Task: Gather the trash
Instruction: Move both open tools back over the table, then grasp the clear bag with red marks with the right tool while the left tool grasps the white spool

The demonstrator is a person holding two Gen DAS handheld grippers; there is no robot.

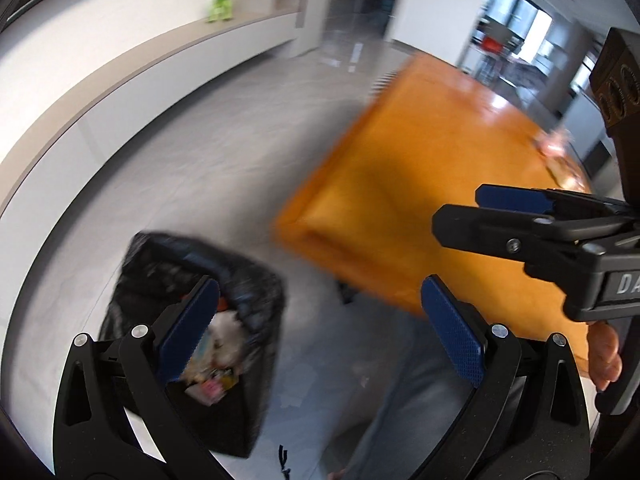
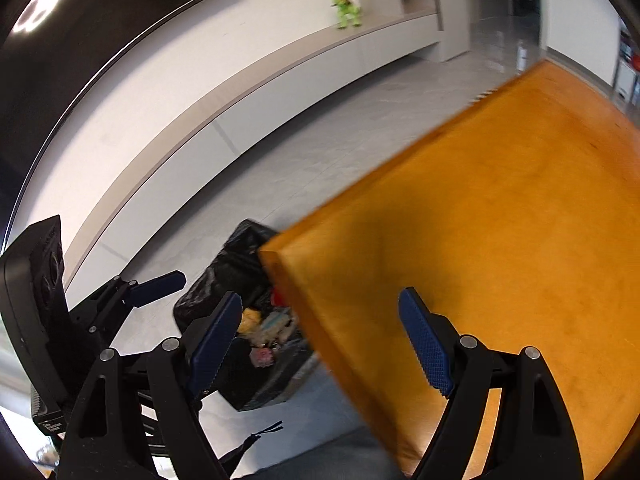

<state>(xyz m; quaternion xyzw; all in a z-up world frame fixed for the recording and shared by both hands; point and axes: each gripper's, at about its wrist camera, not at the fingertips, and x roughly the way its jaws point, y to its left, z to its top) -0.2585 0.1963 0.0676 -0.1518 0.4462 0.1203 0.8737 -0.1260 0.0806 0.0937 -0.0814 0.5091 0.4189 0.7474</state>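
A bin lined with a black bag (image 1: 160,264) stands on the grey floor beside the corner of an orange table (image 1: 400,184). Mixed trash (image 1: 220,344) lies inside the bin. My left gripper (image 1: 320,332) is open and empty, above the floor between bin and table. My right gripper (image 2: 320,344) is open and empty, over the table corner (image 2: 500,220). The bin (image 2: 236,264) shows below it with trash (image 2: 264,328) inside. Some wrappers (image 1: 558,152) lie on the far part of the table. Both views are blurred.
The right gripper (image 1: 516,216) reaches in from the right in the left wrist view. The left gripper (image 2: 152,284) shows at the left in the right wrist view. A long white ledge (image 2: 280,92) with a green toy (image 2: 346,6) runs along the wall.
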